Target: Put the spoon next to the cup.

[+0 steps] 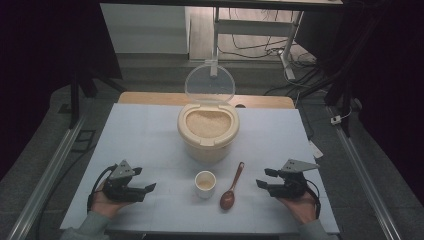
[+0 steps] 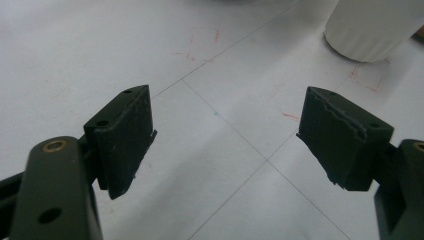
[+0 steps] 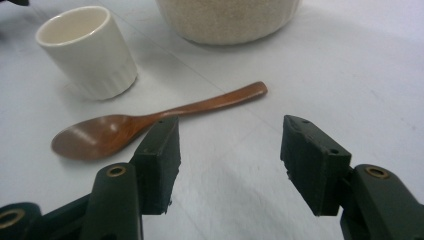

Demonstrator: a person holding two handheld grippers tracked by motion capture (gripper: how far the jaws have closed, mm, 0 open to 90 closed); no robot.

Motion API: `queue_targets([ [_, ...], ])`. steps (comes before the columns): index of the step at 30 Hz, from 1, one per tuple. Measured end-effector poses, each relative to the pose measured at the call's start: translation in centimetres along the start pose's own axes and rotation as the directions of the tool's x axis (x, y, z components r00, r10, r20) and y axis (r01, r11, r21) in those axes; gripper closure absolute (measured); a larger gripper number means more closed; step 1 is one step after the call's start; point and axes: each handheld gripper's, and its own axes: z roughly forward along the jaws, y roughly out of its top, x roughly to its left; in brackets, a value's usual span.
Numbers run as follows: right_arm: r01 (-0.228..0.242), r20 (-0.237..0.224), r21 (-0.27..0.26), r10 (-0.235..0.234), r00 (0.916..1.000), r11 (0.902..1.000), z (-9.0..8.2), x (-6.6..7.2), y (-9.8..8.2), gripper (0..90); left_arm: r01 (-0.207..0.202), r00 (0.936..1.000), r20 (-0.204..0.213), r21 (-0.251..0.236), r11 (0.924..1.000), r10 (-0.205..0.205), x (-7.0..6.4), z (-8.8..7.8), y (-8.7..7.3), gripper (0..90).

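Both jaws apart and empty — the right hand-held gripper [image 1: 266, 178] near the wooden spoon [image 1: 231, 188], the left hand-held gripper [image 1: 145, 186] over bare table [image 1: 150, 130].

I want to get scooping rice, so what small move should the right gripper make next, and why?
Probably ease the right gripper forward onto the wooden spoon handle: its jaws stand open and empty just short of it, and the spoon lies flat beside the cup.

Glossy brown wooden spoon [image 3: 145, 125]; smooth glazed ceramic cup [image 3: 87, 50]; cream plastic rice container [image 1: 207, 131] with clear plastic lid [image 1: 209, 83]; matt white table cover [image 1: 145, 135]; matt black jaw pads.
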Motion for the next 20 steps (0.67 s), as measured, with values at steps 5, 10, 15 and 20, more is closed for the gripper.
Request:
queue_targets([
  [5,-0.006,0.002,-0.023,0.007,1.0,0.9997,-1.2,-0.5,-0.7,41.1,0.007,1.0,0.004,-0.006,1.0,-0.007,0.0,0.0,-0.1,21.8],
  [10,0.007,0.026,-0.024,-0.006,0.9996,0.9997,-1.5,-0.9,-1.1,41.1,0.004,1.0,0.005,-0.005,1.0,-0.004,0.0,0.0,0.0,21.8],
  [15,0.036,0.023,-0.012,-0.036,0.9991,0.9993,-1.2,-0.5,-1.1,41.4,0.007,1.0,0.006,-0.007,0.9999,-0.007,0.0,0.0,0.0,21.8],
  [20,0.055,0.032,0.004,-0.055,0.998,0.9985,-1.0,-0.3,-1.1,41.4,0.008,0.9999,0.007,-0.007,0.9999,-0.008,0.0,0.0,0.0,21.8],
])
